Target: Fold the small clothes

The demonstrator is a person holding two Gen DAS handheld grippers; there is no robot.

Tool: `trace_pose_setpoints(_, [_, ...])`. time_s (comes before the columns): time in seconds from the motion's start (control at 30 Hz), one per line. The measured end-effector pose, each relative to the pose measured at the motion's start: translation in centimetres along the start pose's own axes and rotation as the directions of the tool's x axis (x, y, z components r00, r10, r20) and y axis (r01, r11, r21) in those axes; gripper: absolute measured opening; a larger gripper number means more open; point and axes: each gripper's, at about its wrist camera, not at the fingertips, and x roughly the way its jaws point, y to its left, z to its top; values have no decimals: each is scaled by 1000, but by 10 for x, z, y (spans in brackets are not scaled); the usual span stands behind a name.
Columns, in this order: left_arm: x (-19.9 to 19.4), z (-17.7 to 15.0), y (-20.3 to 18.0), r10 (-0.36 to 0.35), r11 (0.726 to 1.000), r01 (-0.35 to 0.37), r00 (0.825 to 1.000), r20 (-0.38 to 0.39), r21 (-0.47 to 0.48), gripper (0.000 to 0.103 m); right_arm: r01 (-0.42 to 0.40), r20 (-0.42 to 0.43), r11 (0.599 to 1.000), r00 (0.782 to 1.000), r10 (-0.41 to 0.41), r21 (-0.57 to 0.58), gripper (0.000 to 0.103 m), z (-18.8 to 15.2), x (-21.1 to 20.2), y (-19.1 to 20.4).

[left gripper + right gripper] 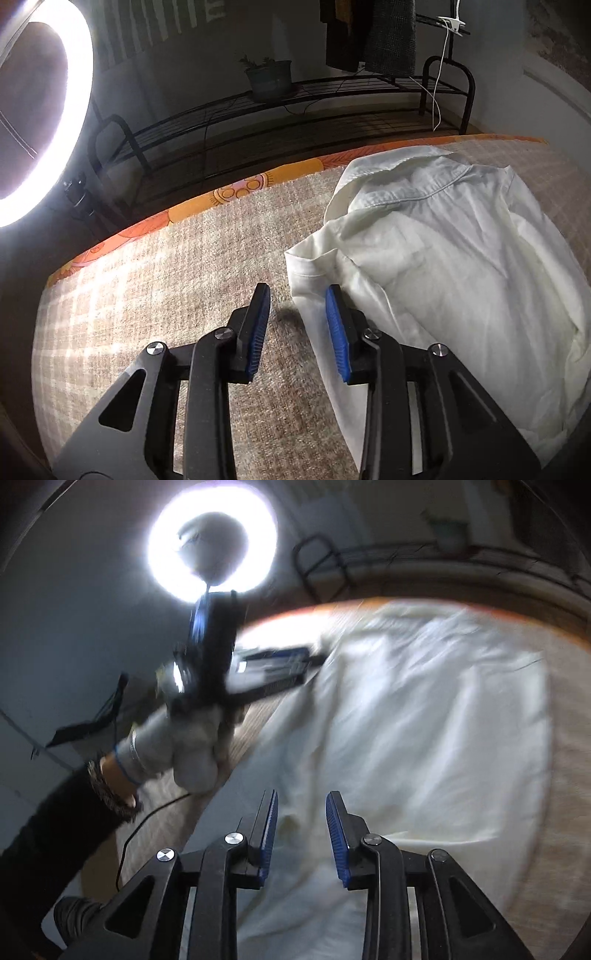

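A small white collared shirt [443, 251] lies crumpled on the beige woven cloth [177, 280], collar toward the far edge. My left gripper [297, 295] is open and empty, its jaws straddling the shirt's left hem edge just above the cloth. The shirt also shows in the right wrist view [424, 720], blurred. My right gripper [301, 799] is open and empty, above the shirt's near edge. The left gripper [306, 661], held by a gloved hand [192, 746], appears there at the shirt's left side.
A bright ring light [70, 122] stands at the left, also in the right wrist view [212, 541]. A black metal rack [295, 110] with a potted plant [267, 77] and hanging dark clothes [369, 33] lies beyond the orange-patterned table edge [236, 190]. A black cable [140, 834] trails at the left.
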Motion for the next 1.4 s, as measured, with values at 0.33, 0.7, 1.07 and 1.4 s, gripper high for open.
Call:
trace_pose_setpoints(0.33, [-152, -63, 11, -183, 979, 188, 981, 59, -77, 31, 53, 118, 986, 990, -72, 156, 29, -66, -123, -9])
trace_pose_setpoints(0.7, [-240, -197, -56, -293, 956, 293, 955, -52, 10, 31, 316, -23, 948, 948, -317, -35, 19, -172, -115, 57])
trace_pose_setpoints(1.07, [-236, -265, -92, -283, 959, 285, 952, -119, -5, 31, 387, -9, 922, 922, -387, -9, 14, -166, -64, 38])
trace_pose_setpoints(1.4, [-270, -316, -100, -279, 959, 282, 954, -105, 17, 32, 353, -99, 935, 931, -352, -10, 14, -231, -83, 51])
